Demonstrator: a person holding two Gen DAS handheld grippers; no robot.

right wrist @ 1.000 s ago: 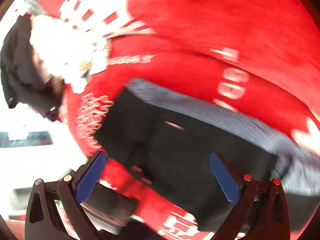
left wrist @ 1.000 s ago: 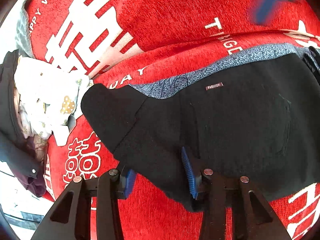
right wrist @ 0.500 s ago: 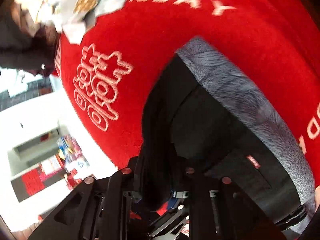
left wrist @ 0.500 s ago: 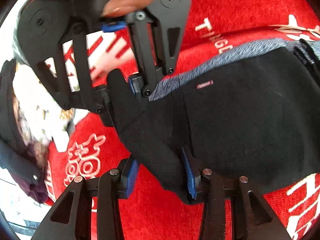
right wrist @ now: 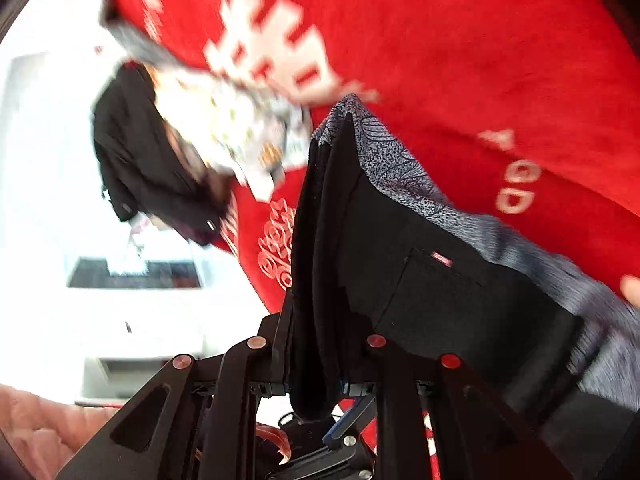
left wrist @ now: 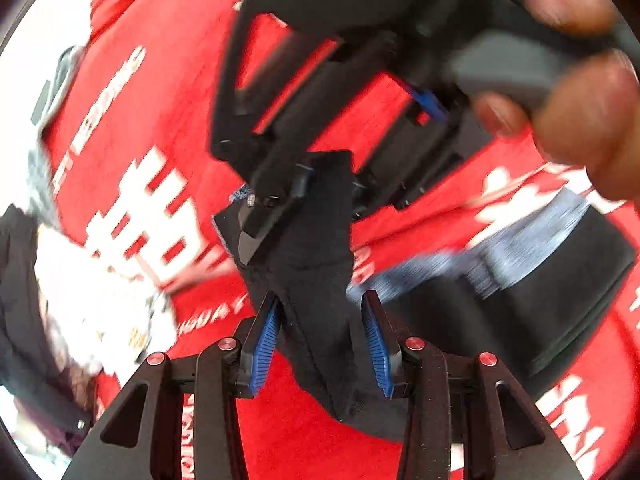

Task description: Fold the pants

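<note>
Black pants (left wrist: 560,300) with a grey-blue patterned waistband (right wrist: 400,172) and a small red label (right wrist: 442,259) lie on a red blanket (left wrist: 320,448). One edge of them is lifted. My left gripper (left wrist: 320,344) is shut on a hanging fold of the black cloth, which sits between its blue pads (left wrist: 264,344). Just above, my right gripper (left wrist: 316,188) pinches the same fold; a hand (left wrist: 580,112) holds that tool. In the right wrist view my right gripper (right wrist: 316,364) is shut on the pants' edge, and the cloth hides its pads.
The red blanket (right wrist: 440,40) bears large white characters and lettering. A white patterned garment (left wrist: 100,300) and a dark jacket (right wrist: 132,160) are piled at its left edge. Beyond that edge lies a white floor with furniture (right wrist: 60,240).
My right gripper went from wide open to shut on the pants' edge. Both grippers then rose, lifting that edge off the blanket. The right gripper came in close above the left.
</note>
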